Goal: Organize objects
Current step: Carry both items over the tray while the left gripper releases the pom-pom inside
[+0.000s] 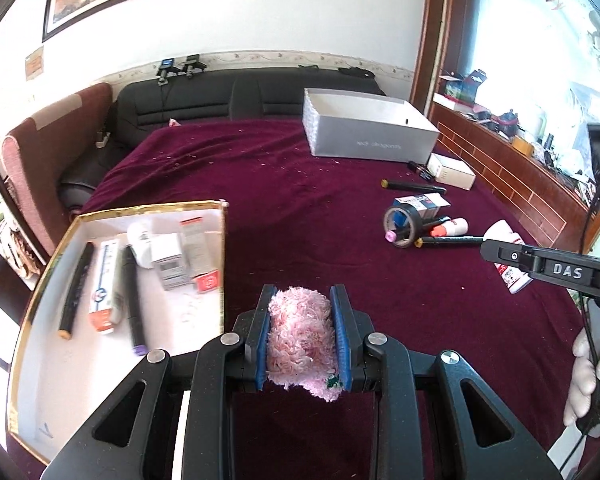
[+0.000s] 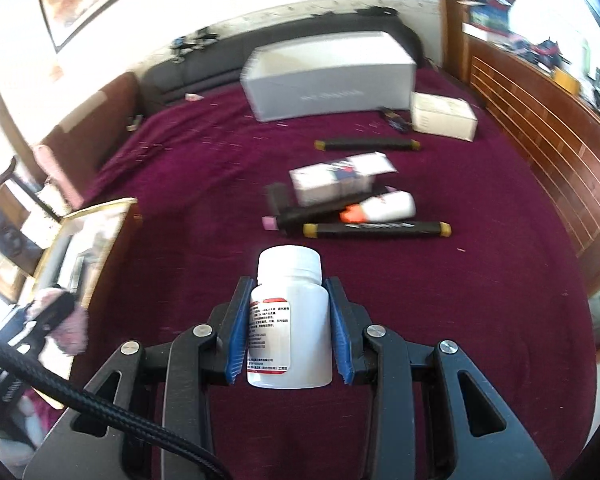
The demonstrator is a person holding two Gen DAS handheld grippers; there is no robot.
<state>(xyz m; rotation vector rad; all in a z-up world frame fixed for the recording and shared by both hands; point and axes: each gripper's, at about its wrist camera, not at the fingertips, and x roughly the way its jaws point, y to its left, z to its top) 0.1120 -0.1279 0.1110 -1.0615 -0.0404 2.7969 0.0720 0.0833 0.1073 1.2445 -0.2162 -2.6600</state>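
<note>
My left gripper (image 1: pixel 302 300) is shut on a fluffy pink cloth (image 1: pixel 300 336), held above the maroon bed cover just right of the gold-rimmed white tray (image 1: pixel 220 216). The tray holds markers, small boxes and a tube. My right gripper (image 2: pixel 288 288) is shut on a white pill bottle (image 2: pixel 290 320) with a red-edged label, held above the cover. It shows in the left wrist view (image 1: pixel 500 248) at the right. The left gripper with the pink cloth shows at the lower left of the right wrist view (image 2: pixel 60 316).
A grey open box (image 1: pixel 364 128) stands at the back of the bed, a white carton (image 1: pixel 450 170) beside it. Loose markers (image 2: pixel 376 229), a small box (image 2: pixel 340 180), a white glue bottle (image 2: pixel 384 206) and a tape roll (image 1: pixel 402 224) lie mid-bed. A wooden ledge runs along the right.
</note>
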